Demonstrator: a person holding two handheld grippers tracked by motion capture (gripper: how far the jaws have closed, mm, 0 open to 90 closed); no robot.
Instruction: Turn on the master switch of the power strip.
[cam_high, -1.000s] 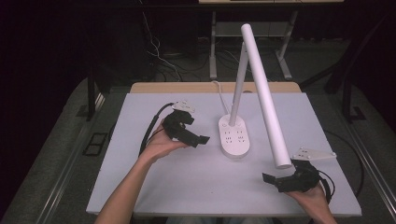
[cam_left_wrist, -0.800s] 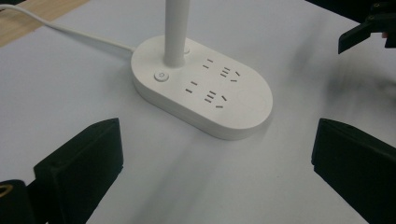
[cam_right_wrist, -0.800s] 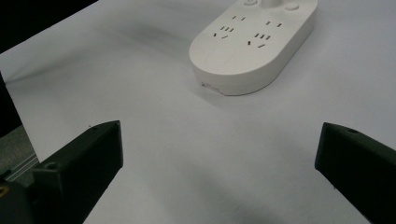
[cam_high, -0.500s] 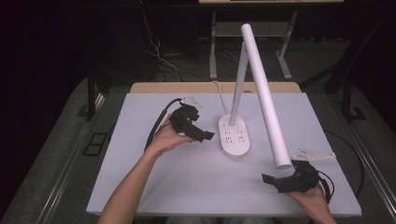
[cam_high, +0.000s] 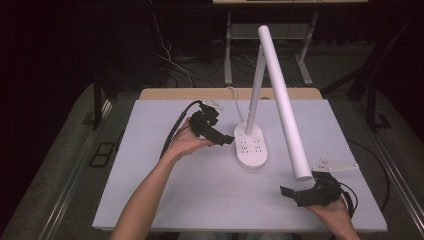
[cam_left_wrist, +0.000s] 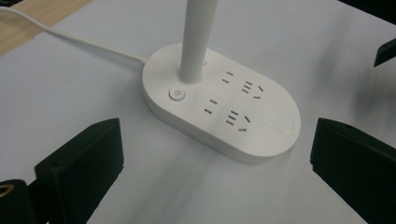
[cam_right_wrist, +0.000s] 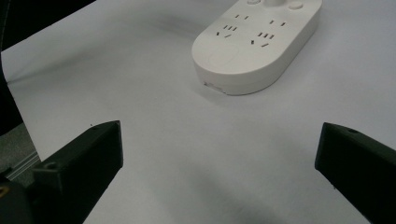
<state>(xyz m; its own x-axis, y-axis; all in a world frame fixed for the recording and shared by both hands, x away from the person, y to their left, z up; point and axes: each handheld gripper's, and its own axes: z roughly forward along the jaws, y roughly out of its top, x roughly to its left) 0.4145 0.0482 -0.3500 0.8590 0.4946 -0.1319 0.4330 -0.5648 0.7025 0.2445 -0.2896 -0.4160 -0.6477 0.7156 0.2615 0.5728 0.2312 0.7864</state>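
The lamp (cam_high: 252, 145) is white and stands upright on the white tabletop, right of the middle. Its base (cam_left_wrist: 223, 100) is a flat oval with two sets of socket slots on top, a round power button (cam_left_wrist: 177, 94) near the stem, and a round, slightly sunken patch at the far end from it. A slim stem (cam_high: 255, 90) rises from the back of the base, leaning slightly. From its top a long tube head (cam_high: 284, 102) slants down towards the near right. A white cord (cam_left_wrist: 70, 39) leaves the base towards the table's far edge.
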